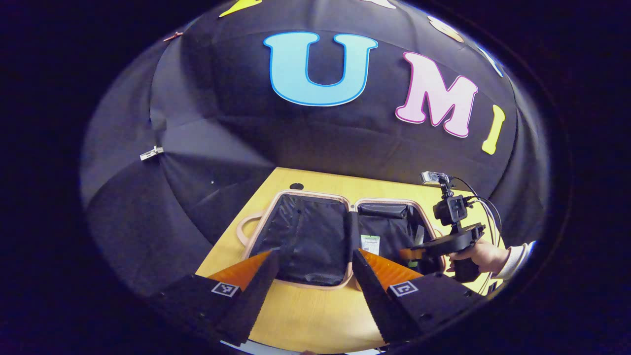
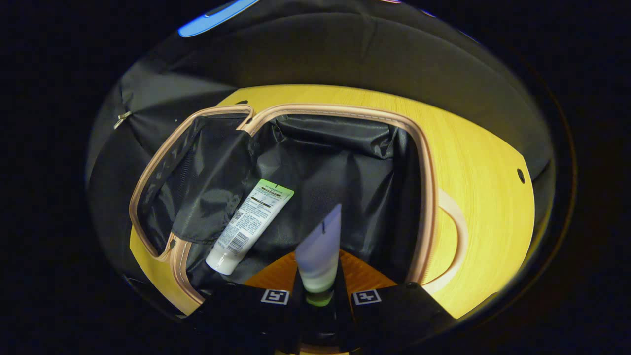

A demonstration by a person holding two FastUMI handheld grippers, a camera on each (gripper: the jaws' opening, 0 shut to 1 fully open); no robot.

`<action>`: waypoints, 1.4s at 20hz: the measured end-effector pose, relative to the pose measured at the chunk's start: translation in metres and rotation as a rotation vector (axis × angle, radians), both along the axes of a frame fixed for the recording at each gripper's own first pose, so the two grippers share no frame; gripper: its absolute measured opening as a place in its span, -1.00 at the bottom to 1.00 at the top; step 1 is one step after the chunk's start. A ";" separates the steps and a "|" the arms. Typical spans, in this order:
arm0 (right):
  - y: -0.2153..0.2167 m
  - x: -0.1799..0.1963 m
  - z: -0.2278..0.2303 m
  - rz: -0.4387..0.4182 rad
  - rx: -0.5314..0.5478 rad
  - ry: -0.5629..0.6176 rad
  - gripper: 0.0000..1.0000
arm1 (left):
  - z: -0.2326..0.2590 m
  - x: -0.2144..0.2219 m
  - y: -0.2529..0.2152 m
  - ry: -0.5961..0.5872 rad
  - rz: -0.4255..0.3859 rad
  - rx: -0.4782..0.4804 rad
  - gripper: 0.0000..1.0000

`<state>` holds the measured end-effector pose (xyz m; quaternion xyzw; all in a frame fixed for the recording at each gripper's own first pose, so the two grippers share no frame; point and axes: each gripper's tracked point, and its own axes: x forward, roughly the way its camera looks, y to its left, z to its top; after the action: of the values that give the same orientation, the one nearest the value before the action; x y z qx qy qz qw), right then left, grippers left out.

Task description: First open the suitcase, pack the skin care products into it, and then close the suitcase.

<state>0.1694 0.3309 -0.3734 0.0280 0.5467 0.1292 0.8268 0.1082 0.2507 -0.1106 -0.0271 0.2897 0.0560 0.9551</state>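
The suitcase [image 1: 305,193] lies open on the yellow table [image 1: 305,315], both black-lined halves facing up. My left gripper [image 1: 311,276] hovers open and empty above the front edge of the left half. Over the right half, a hand [image 1: 480,256] holds my right gripper [image 1: 411,254]. In the right gripper view, the right gripper [image 2: 318,291] is shut on a pale tube [image 2: 320,246] that points down into the suitcase [image 2: 345,111]. A white tube with a green end [image 2: 249,227] lies on the lining at the near left of that half, and shows as a white tube [image 1: 370,244] in the left gripper view.
The suitcase's beige handles [image 1: 242,228] [image 2: 456,231] stick out over the table [image 2: 473,162] at either side. A small round hole [image 1: 296,186] sits in the tabletop behind the case. Black cloth walls close in the back and left, with a metal clip [image 1: 151,153] on them.
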 end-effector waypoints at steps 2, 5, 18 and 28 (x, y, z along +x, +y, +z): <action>0.000 0.008 0.013 -0.018 0.009 -0.045 0.19 | 0.010 -0.003 0.017 -0.021 0.051 0.008 0.90; -0.011 0.014 0.055 -0.039 -0.006 -0.172 0.99 | 0.024 0.005 0.053 -0.099 0.128 0.051 0.89; -0.060 -0.054 0.188 -0.049 0.041 -0.555 0.96 | -0.128 0.133 0.213 -0.069 0.285 -0.284 0.89; -0.090 -0.134 0.152 -0.131 0.023 -0.467 0.97 | -0.201 0.162 0.202 0.133 0.294 -0.543 -0.41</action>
<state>0.0350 0.2406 -0.2217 0.0422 0.3363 0.0844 0.9370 0.2700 0.4524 -0.3119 -0.3188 0.3490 0.1156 0.8736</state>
